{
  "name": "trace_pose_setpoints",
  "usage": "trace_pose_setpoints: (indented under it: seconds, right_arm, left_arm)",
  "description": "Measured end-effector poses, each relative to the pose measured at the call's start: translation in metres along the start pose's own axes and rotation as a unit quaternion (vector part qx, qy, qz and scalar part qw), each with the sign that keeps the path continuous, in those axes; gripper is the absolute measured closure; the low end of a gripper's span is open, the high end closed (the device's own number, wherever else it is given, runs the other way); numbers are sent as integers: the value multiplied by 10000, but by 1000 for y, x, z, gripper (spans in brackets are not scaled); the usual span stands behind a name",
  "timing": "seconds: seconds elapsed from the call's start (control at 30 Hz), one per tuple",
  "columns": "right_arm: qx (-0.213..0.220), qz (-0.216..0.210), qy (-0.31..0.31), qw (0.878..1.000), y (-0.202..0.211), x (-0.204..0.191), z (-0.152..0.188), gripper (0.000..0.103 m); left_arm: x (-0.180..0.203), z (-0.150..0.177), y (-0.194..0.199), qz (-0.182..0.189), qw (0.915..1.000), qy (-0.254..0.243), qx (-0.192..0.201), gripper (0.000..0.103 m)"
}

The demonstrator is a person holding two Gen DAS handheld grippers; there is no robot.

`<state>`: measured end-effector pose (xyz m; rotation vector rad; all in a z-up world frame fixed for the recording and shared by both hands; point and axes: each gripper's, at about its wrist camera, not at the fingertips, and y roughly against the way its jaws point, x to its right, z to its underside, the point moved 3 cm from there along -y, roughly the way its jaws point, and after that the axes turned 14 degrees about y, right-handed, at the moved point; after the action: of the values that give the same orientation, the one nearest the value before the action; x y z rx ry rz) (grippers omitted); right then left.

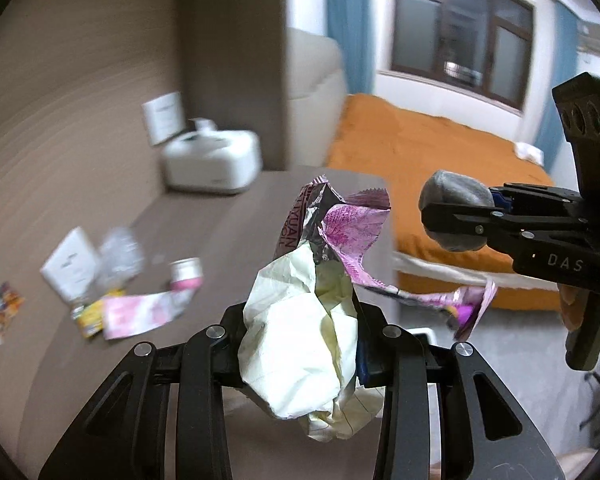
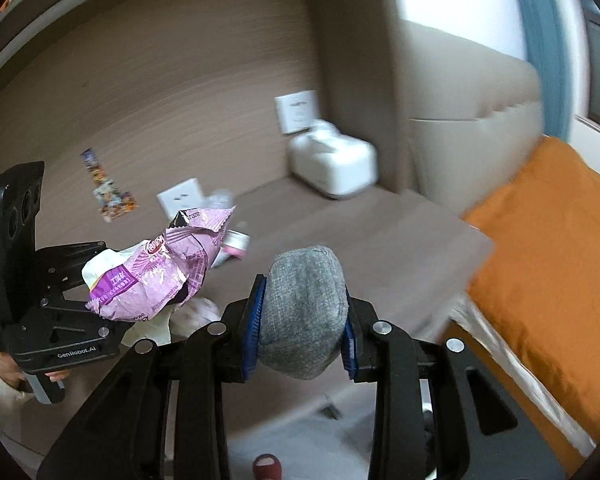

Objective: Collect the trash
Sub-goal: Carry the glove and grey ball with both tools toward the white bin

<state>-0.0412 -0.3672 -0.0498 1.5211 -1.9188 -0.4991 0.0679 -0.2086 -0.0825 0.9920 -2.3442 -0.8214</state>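
Note:
My left gripper (image 1: 300, 344) is shut on a bundle of trash: a crumpled pale yellow paper (image 1: 296, 344) and a purple foil snack wrapper (image 1: 348, 232). It is held in the air above the brown desk (image 1: 220, 232). The bundle also shows in the right wrist view (image 2: 152, 276), at the left. My right gripper (image 2: 300, 320) is shut on a grey fabric ball (image 2: 304, 312), also in the air; it shows in the left wrist view (image 1: 456, 212) at the right. More trash lies on the desk: a pink packet (image 1: 140, 312), a small pink-and-white cup (image 1: 186, 274) and a clear crumpled wrapper (image 1: 120, 260).
A white box-shaped appliance (image 1: 212, 164) stands at the back of the desk by the wall. White cards (image 1: 70, 264) and colourful stickers (image 2: 108, 192) are near the wall. A bed with an orange cover (image 1: 440, 160) lies right of the desk. A dark red object (image 2: 266, 466) is below.

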Motion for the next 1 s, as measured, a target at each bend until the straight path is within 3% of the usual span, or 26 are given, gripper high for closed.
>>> trace_pose_setpoints:
  seconds: [0.23,0.47,0.77,1.0]
  right_arm:
    - [-151,540,-423,9975,47,53,49,69]
    - [-280,810,-762,9934,75,91,91,69]
    - [-487,1034,-1161,9866,84,128,139,69]
    - [-717,1140,-1381,9812,65,151,179,69]
  left_arm:
    - [82,9,-29,518,9974,-429,-251,67]
    - [146,22,-63,861,9919,-774,-527,67]
    - [200,46,-118,1100,9838,-1043,-960,67]
    - [219,79,-176,1117,9757,-1190,-1461,67]
